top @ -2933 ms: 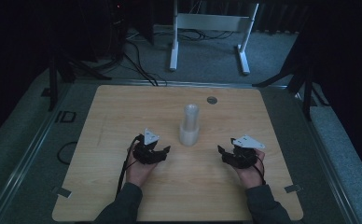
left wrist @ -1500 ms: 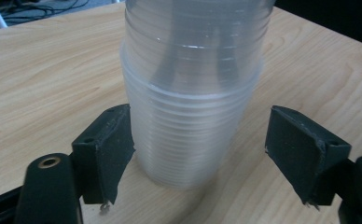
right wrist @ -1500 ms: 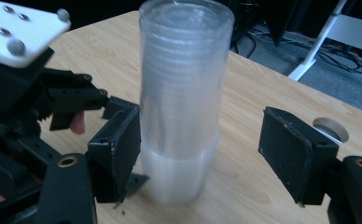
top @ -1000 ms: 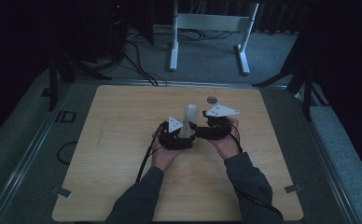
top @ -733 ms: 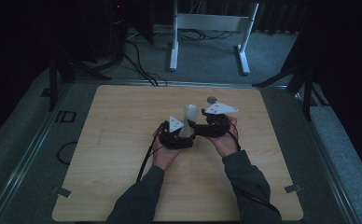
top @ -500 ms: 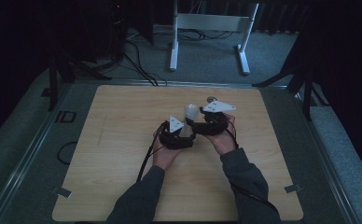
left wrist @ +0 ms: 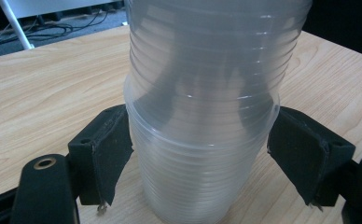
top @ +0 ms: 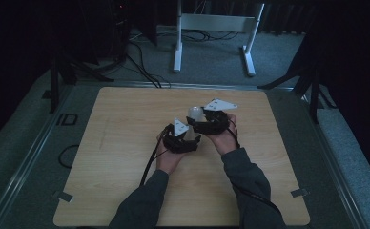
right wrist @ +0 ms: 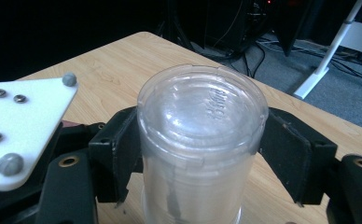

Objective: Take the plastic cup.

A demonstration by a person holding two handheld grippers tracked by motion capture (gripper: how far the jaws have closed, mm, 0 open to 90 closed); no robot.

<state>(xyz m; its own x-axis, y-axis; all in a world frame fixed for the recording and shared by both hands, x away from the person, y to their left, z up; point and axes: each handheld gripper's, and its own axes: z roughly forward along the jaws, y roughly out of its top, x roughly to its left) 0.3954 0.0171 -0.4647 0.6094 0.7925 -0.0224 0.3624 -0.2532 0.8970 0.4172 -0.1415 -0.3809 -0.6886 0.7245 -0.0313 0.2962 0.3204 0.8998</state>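
Near the middle of the wooden table (top: 126, 143), a stack of clear plastic cups (top: 193, 119) stands upright, long axis vertical, closed bases up and rims toward the tabletop. Its ribbed, translucent walls nest tightly; the top base is round and glossy with embossed lettering. The left gripper (left wrist: 198, 154) closes on the lower part of the stack, black pads touching both sides. The right gripper (right wrist: 195, 154) clasps the upper part just below the top base, pads pressed to the wall on either side. Beyond the table from the stack, a white metal frame (top: 211, 28) and dark cables (top: 140, 67) lie on grey floor.
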